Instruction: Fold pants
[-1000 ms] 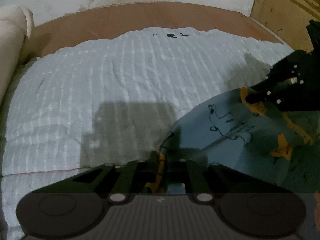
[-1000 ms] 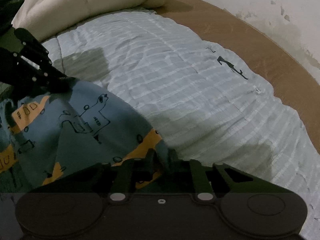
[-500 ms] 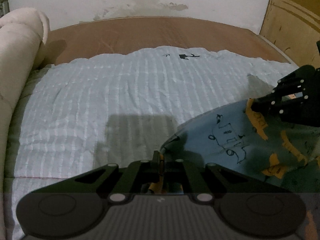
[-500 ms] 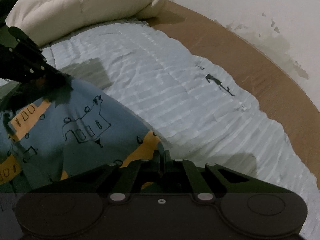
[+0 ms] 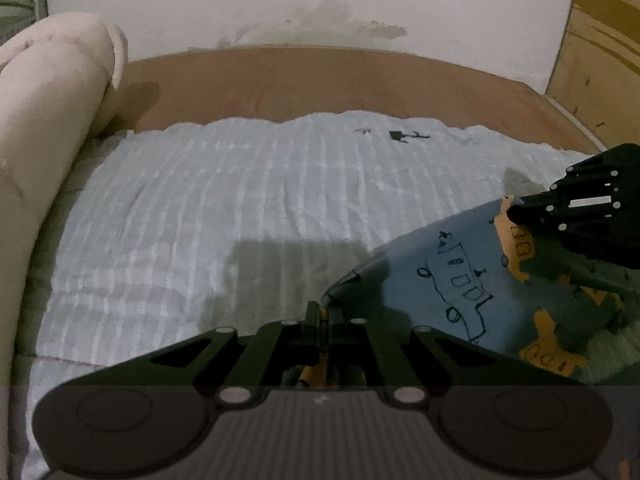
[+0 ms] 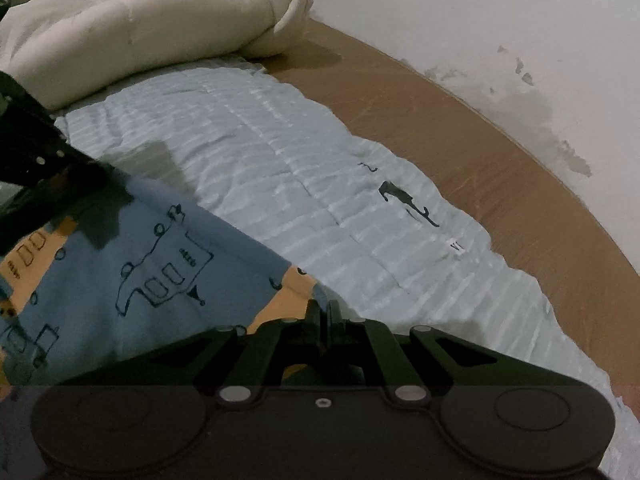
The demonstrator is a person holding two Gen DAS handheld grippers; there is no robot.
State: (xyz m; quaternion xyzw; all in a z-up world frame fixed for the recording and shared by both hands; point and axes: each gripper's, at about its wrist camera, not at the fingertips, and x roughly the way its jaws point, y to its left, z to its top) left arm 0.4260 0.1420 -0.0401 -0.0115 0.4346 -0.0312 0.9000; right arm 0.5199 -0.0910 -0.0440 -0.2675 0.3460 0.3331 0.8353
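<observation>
pale ribbed quilt (image 5: 248, 208) on brown bed board (image 5: 320, 80), stained white wall (image 5: 320, 4), left gripper (image 5: 322, 312) and right gripper (image 6: 325, 310) both clamped on pants (image 6: 120, 272)

We see the blue-grey cotton pants (image 5: 460, 276) with orange patches and black line drawings of vehicles. Their upper edge is stretched and lifted above the pale striped bed cover (image 5: 240, 208).

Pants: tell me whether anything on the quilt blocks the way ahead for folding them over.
Nothing visible does. Both grippers, left and right, are shut on the pants edge. The white quilt ahead is bare; the cream duvet roll lies off at its far end.
</observation>
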